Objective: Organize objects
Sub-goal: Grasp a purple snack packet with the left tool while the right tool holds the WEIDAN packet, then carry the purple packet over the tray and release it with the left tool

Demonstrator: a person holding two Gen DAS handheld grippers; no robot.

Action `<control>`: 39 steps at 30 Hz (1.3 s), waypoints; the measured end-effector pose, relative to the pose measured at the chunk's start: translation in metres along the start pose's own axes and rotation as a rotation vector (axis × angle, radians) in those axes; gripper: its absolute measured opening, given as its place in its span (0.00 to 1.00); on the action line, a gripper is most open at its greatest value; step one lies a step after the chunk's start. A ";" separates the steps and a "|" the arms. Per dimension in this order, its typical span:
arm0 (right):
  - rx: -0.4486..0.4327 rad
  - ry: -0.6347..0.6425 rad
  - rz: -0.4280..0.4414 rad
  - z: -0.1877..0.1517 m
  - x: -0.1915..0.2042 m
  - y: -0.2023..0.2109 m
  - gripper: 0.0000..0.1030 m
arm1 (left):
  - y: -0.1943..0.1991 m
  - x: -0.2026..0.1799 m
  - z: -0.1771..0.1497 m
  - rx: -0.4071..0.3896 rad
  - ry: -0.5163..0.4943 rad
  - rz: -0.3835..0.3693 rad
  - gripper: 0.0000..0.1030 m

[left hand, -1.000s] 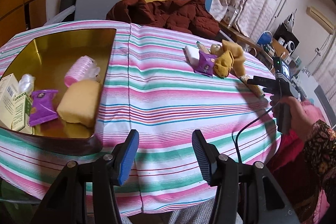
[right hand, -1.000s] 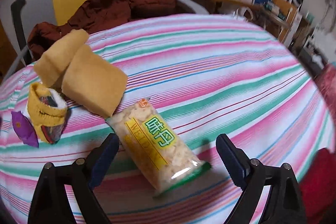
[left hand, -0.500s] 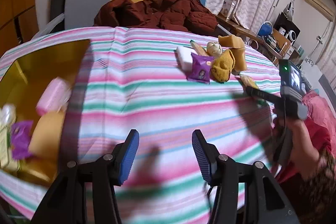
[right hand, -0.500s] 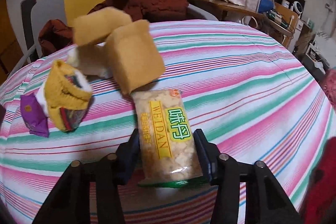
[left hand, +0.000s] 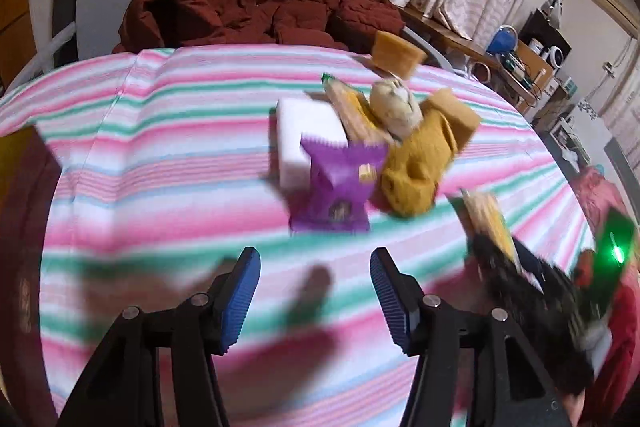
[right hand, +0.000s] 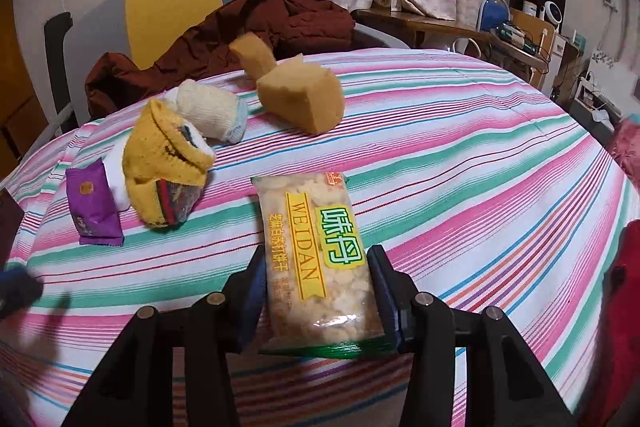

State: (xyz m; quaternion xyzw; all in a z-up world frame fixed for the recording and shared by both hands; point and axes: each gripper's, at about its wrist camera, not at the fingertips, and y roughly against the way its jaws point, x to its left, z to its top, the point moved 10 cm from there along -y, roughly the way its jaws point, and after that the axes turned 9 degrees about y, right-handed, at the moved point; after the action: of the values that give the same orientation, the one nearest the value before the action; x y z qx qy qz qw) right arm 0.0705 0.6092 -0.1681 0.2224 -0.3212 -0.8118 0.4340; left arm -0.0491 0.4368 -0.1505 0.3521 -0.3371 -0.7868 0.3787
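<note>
The right gripper (right hand: 318, 291) is clamping a cracker packet (right hand: 316, 259) over the striped tablecloth (right hand: 460, 163). The left gripper (left hand: 315, 293) is opening, empty, just short of a purple snack packet (left hand: 340, 183) beside a mustard sock (left hand: 416, 171).

Bare striped tablecloth (left hand: 160, 163) lies open (left side), while the purple packet (left hand: 338, 183) blocks ahead.
</note>
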 end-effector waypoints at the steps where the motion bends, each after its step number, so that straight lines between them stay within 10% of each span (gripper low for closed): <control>1: -0.002 0.000 0.000 -0.001 0.000 0.001 0.48 | -0.006 -0.003 0.005 -0.007 -0.013 0.011 0.57; 9: -0.014 0.005 -0.008 -0.004 0.002 0.005 0.49 | -0.035 -0.017 0.024 -0.050 -0.097 0.065 0.58; 15: -0.017 0.003 -0.009 -0.003 0.002 0.003 0.49 | -0.032 -0.008 0.024 -0.109 -0.084 0.041 0.36; 39: -0.135 0.054 -0.101 0.009 0.003 0.027 0.45 | 0.055 0.034 -0.040 -0.303 -0.146 0.025 0.35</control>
State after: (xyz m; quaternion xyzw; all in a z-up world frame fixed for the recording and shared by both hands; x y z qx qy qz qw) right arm 0.0785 0.5982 -0.1425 0.2302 -0.2423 -0.8462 0.4151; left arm -0.0127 0.3714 -0.1376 0.2286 -0.2457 -0.8472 0.4118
